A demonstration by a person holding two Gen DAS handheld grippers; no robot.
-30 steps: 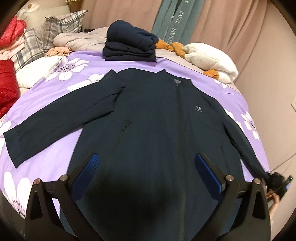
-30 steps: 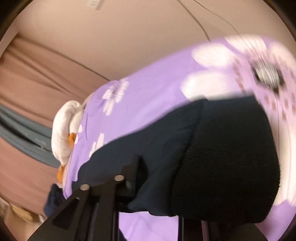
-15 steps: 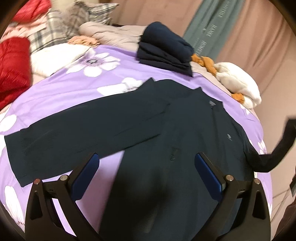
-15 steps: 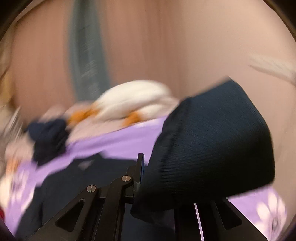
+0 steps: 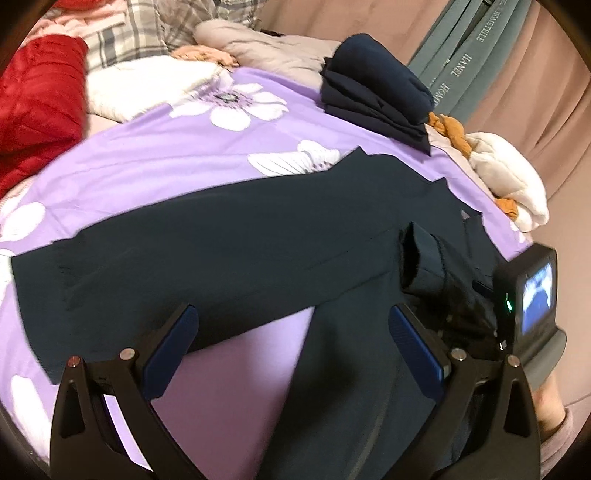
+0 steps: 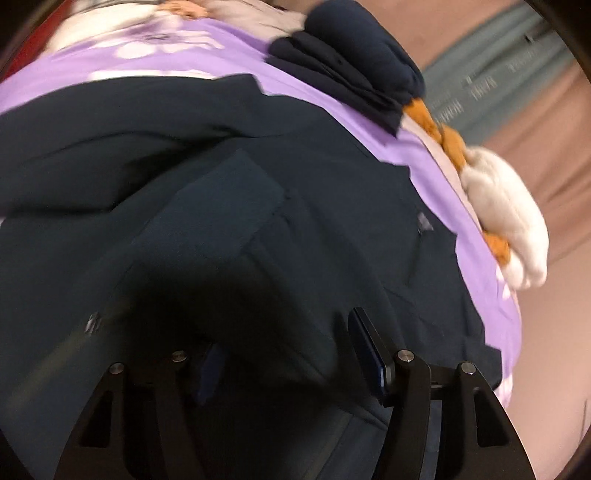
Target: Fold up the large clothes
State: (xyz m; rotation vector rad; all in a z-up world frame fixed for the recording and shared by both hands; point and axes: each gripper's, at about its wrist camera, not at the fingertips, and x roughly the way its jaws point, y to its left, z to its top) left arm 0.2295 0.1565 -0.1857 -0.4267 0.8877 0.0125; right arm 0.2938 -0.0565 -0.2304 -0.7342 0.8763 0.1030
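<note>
Left wrist view: left gripper (image 5: 295, 354) held wide open, empty, above jacket (image 5: 229, 254); sleeve (image 5: 424, 258) gripped by right gripper (image 6: 295, 354), frame centre-right.

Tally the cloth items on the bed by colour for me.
Navy: 2, jacket, folded stack
Red: 1, puffer
White: 1, fleece
Plaid: 1, pillow
Orange: 1, cloth
Total: 6

A red quilted jacket (image 5: 35, 107), plaid pillow (image 5: 155, 27) and white-and-orange plush (image 5: 506, 181) edge the purple floral sheet (image 5: 166, 162).
</note>
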